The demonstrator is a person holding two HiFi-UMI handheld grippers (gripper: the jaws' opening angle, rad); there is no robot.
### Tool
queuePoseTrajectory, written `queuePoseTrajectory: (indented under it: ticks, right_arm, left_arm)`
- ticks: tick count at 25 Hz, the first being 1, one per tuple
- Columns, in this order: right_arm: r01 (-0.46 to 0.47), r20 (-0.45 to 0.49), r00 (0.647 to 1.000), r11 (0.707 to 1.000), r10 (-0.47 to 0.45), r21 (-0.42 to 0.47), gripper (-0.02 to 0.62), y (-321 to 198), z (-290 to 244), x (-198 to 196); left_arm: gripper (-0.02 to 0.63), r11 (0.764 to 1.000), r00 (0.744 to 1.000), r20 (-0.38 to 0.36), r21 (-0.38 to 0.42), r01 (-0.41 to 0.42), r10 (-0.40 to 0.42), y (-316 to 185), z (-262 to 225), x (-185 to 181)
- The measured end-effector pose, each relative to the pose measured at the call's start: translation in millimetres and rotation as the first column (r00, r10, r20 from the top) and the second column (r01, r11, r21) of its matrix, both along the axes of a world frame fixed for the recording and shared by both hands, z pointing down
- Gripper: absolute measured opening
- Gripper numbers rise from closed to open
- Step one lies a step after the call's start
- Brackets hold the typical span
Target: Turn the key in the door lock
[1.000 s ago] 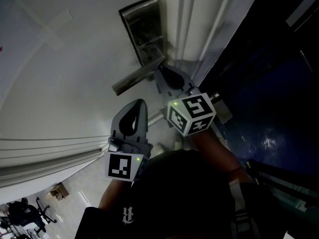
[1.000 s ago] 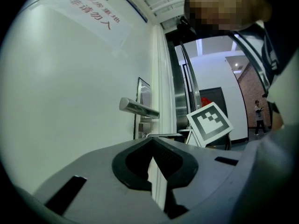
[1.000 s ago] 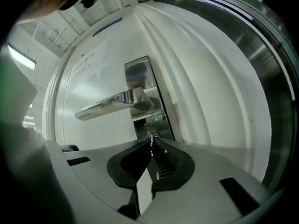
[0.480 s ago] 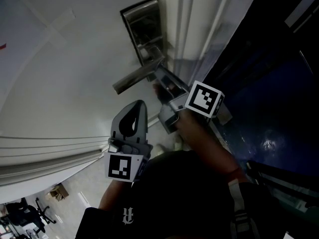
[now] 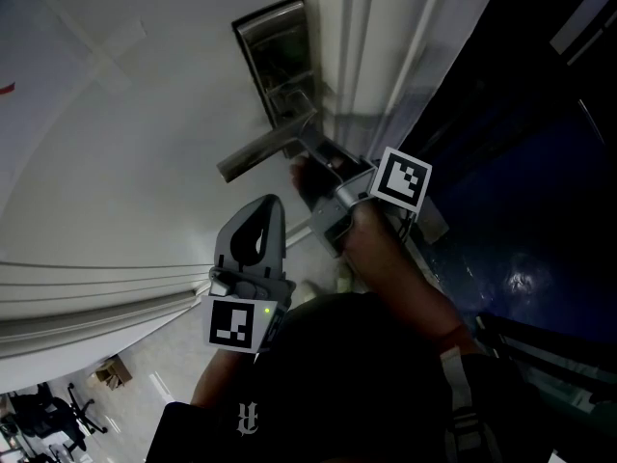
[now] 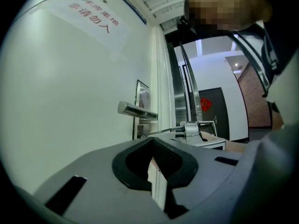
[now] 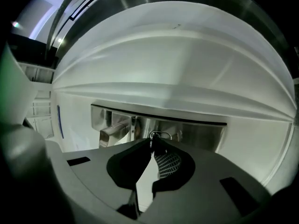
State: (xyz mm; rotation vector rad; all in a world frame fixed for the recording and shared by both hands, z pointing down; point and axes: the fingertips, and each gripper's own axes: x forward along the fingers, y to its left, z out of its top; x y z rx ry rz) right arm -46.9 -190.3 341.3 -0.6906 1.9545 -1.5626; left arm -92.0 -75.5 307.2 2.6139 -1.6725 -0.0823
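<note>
A steel lock plate (image 5: 273,46) with a lever handle (image 5: 258,154) sits on the white door. My right gripper (image 5: 313,167) presses up to the plate just below the handle, its marker cube (image 5: 400,179) turned to the right. In the right gripper view the jaws (image 7: 153,141) are shut on the key (image 7: 159,135), whose small ring shows against the lock plate (image 7: 201,134), with the handle (image 7: 114,129) to the left. In the head view the key is hidden. My left gripper (image 5: 262,210) hangs lower, away from the door, shut with nothing in it (image 6: 152,141).
The door frame (image 5: 371,56) runs right of the lock, and a dark glossy floor (image 5: 521,210) lies beyond it. The left gripper view shows the handle (image 6: 137,110), a paper sign (image 6: 91,17) on the door and a corridor with a dark door (image 6: 210,111).
The right gripper has rolled at the lock: its marker cube swung from facing me to the right side, and the jaws moved slightly up toward the plate. The left gripper stayed still.
</note>
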Motion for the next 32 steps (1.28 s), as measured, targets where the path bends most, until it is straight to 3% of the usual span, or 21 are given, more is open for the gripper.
queuePoseTrajectory:
  ticks: [15, 24, 32]
  right_arm:
    - [0.039, 0.131, 0.991, 0.998, -0.032, -0.056, 0.023, 0.0, 0.4, -2.1]
    - [0.053, 0.11, 0.992, 0.999, -0.054, 0.011, 0.023, 7.1, -4.1, 0.6]
    - [0.066, 0.114, 0.991, 0.998, -0.065, -0.001, 0.023, 23.8, 1.8, 7.2]
  left_arm:
    - [0.006, 1.0, 1.0, 0.004, -0.002, 0.0, 0.0, -1.7, -0.1, 6.0]
    - [0.006, 1.0, 1.0, 0.002, -0.003, -0.015, 0.015, -5.0, -1.6, 11.6]
    - [0.006, 0.999, 0.999, -0.007, -0.013, -0.039, 0.039, -6.7, 0.4, 19.8]
